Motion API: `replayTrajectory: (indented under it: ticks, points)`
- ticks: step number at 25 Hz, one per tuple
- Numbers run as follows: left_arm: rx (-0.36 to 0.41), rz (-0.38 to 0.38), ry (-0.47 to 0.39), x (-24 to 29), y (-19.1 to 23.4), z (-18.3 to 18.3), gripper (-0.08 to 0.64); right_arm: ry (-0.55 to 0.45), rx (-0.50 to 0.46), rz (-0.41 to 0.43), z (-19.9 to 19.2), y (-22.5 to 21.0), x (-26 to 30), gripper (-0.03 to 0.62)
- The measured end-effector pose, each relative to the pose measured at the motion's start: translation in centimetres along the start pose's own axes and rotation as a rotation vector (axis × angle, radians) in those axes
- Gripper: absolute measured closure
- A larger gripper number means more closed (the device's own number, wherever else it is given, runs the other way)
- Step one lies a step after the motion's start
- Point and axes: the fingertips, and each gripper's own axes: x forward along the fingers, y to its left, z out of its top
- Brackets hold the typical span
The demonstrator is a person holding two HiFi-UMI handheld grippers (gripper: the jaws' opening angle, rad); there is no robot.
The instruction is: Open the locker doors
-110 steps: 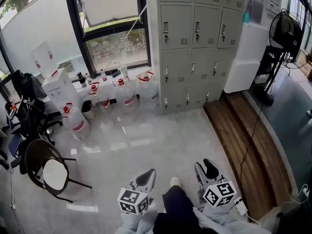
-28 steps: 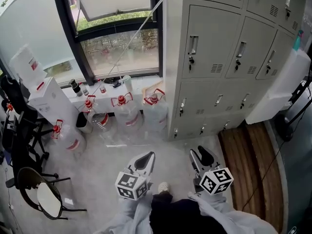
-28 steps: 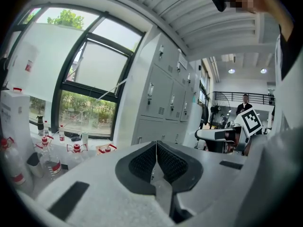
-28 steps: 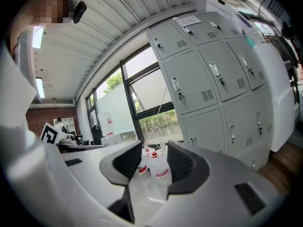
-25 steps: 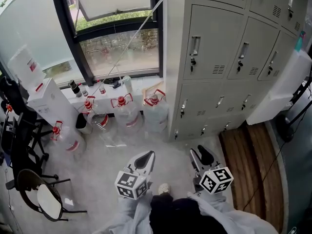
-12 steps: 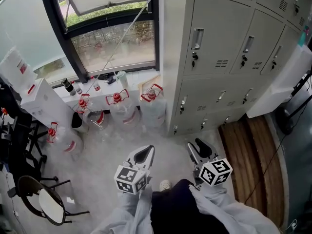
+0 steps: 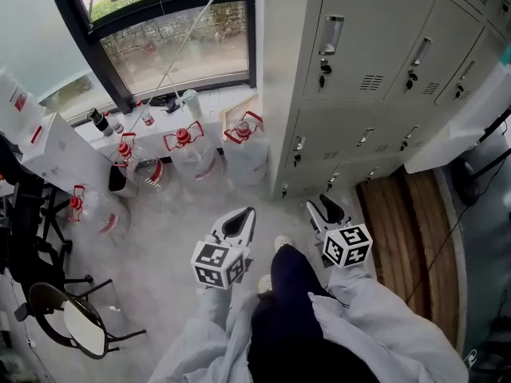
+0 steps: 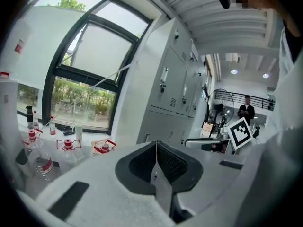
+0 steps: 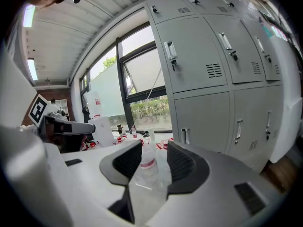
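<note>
The grey lockers fill the upper right of the head view, all their doors closed, each with a vertical handle and a key lock. My left gripper is held low over the floor, short of the lockers, with its jaws shut and empty. My right gripper sits nearer the bottom locker row, jaws open with nothing between them. In the right gripper view the right gripper faces a closed locker door with its handle. In the left gripper view the left gripper has the lockers ahead to its right.
Several water jugs with red caps stand under the window left of the lockers. A white box and a round-seat chair are at the left. A wooden platform runs along the right. A person stands far off.
The view has closed in on the lockers, which now look larger and nearer. Both grippers have stayed low in front of me, left shut and right open.
</note>
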Motion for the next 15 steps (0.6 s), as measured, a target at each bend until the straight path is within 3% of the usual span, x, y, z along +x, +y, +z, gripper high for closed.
replayTrajectory:
  ticks: [15]
  points:
    - [-0.123, 0.114, 0.055, 8.1, 7.3, -2.1, 0.549, 0.075, 0.019, -0.028, -1.7, -6.7, 11.6, 0.443]
